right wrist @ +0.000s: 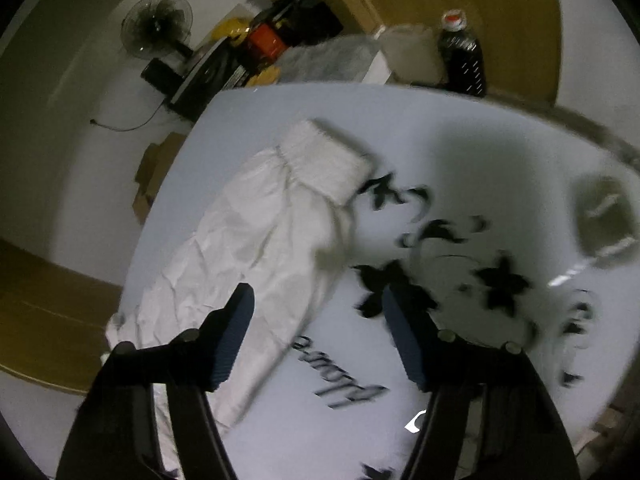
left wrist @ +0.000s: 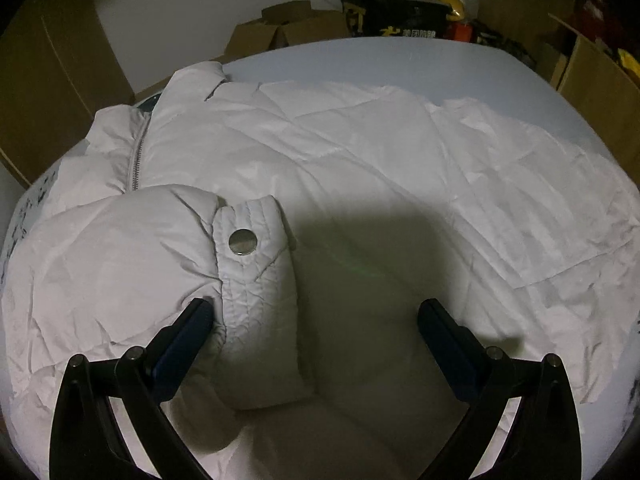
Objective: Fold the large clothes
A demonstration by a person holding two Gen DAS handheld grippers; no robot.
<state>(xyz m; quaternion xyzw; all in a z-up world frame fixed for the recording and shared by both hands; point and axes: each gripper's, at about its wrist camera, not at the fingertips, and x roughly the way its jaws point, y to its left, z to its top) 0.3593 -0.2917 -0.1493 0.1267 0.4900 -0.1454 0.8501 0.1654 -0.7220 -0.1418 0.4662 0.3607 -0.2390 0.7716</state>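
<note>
White puffer jacket [left wrist: 320, 152] lies flat on the counter [left wrist: 360, 56]; one sleeve, cuff [left wrist: 256, 256] w/ snap, already folded over the body. Other sleeve [right wrist: 256, 248] lies straight out, unfolded. Left tool [left wrist: 316, 316] & right tool [right wrist: 318, 304] both open, holding nothing. Body folds remain.

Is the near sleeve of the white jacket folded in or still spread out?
Folded in: the sleeve lies across the jacket front, its buttoned cuff resting on the body.

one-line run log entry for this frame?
stage: sleeve folding | left gripper: open over cuff | right gripper: open above other sleeve | jacket: flat
</note>
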